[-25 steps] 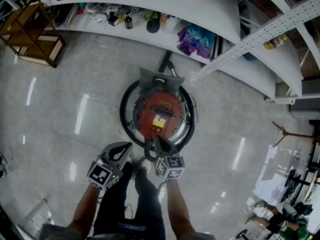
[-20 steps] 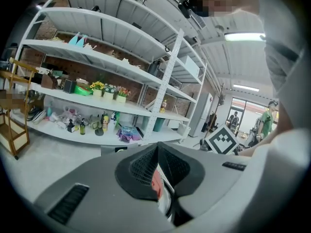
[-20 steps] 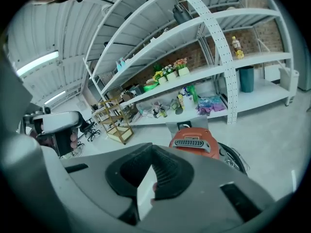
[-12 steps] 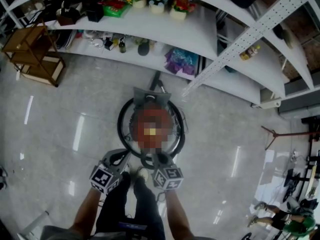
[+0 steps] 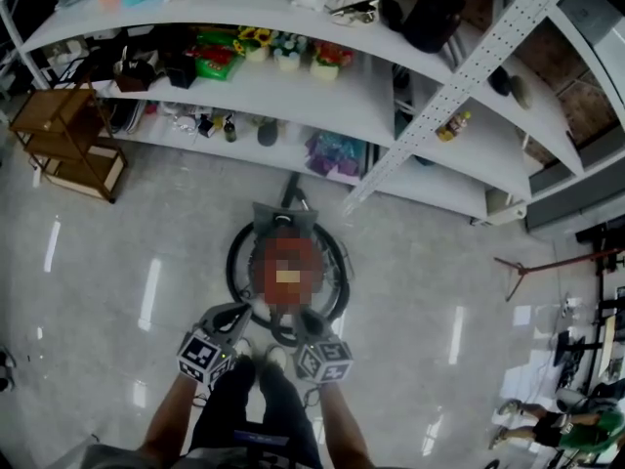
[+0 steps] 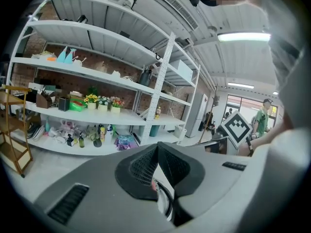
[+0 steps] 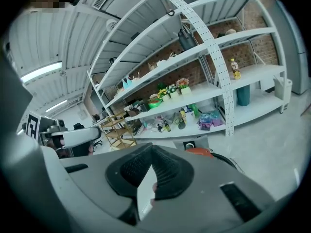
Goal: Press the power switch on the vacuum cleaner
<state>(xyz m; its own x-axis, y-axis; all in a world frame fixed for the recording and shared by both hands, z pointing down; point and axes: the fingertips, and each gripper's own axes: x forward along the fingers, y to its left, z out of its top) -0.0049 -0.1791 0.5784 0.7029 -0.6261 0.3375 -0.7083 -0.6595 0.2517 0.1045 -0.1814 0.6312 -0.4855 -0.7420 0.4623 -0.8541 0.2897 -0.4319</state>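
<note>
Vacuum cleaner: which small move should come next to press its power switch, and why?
Probably lower the right gripper toward the top of the round red vacuum cleaner. Its jaws are shut, which suits pressing, and it hovers at the cleaner's near edge. The switch itself cannot be made out.

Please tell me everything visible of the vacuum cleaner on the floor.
The vacuum cleaner is a round canister with a red top and a grey part at its far side. A black ring, perhaps its hose, circles it. It stands on the glossy floor before the white shelves. The right gripper is by its near edge; contact cannot be told.
</note>
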